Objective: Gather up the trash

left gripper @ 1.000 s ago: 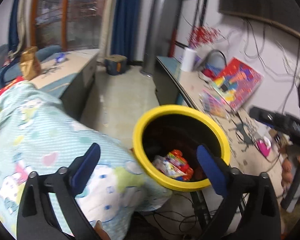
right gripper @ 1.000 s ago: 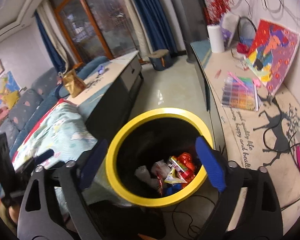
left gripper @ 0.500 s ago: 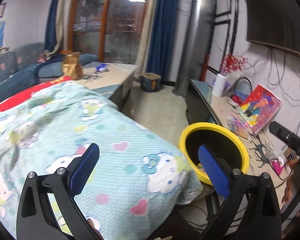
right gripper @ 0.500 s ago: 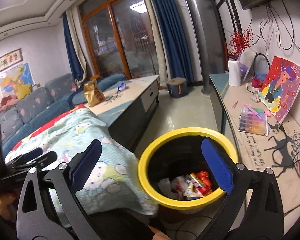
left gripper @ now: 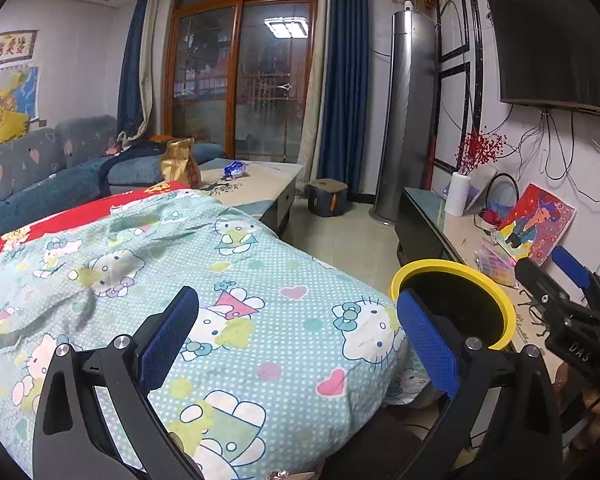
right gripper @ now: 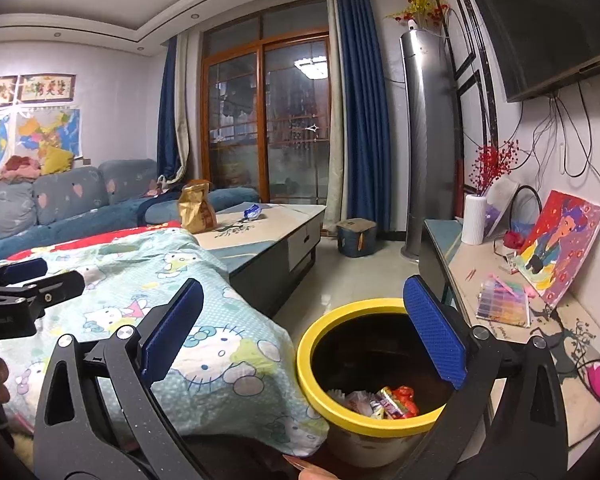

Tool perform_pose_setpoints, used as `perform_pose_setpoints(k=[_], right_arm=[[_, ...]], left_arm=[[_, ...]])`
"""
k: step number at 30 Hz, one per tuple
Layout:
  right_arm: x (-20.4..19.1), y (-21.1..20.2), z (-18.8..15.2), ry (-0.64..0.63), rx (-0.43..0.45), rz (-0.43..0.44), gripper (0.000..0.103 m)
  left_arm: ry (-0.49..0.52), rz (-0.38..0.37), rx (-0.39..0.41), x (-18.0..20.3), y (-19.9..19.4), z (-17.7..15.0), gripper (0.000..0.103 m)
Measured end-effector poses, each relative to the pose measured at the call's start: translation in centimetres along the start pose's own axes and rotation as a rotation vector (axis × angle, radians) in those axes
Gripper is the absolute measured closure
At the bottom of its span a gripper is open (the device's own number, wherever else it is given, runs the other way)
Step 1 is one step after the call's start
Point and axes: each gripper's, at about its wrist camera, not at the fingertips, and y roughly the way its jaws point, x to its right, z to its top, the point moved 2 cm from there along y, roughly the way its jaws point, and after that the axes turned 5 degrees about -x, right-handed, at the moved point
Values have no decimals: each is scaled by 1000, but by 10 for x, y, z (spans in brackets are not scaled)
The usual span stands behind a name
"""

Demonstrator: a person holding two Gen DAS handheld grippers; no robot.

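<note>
Since a second ago both cameras have lifted off the bin. Left view: left gripper (left gripper: pixel 296 336) gapes wide, empty, over one quilt (left gripper: pixel 228 280); one yellow-rimmed bin (left gripper: pixel 452 304) at right. Right view: right gripper (right gripper: pixel 300 332) wide, empty; wrappers (right gripper: pixel 384 400), perhaps four, lie inside the bin (right gripper: pixel 312 364).

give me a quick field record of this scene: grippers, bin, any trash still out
left gripper: open, holds nothing, over the quilt
right gripper: open, holds nothing, above the bin
bin: yellow rim, black inside, on the floor beside the quilt
bin contents: wrappers at the bottom
possible trash left: gold bag and blue wrapper on the coffee table
</note>
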Motion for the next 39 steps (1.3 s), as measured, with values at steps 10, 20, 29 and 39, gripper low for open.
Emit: perform_pose_setpoints(k=[10,20,29,39], right_arm=[[-1,-2,0,-12,10,1,11],[-2,-2,-2,1,9,-1,11],[-2,-2,-1,-2,14,-1,11],[-2,-3,-1,0,16,-2,11]], left_arm=[[-18,-22,8,1,-2,-5,6],[-24,-18,15,3,-3,-5,6],[-24,-20,19,3,-4,-5,6],[-22,-20,23,2,-5,-3,6]])
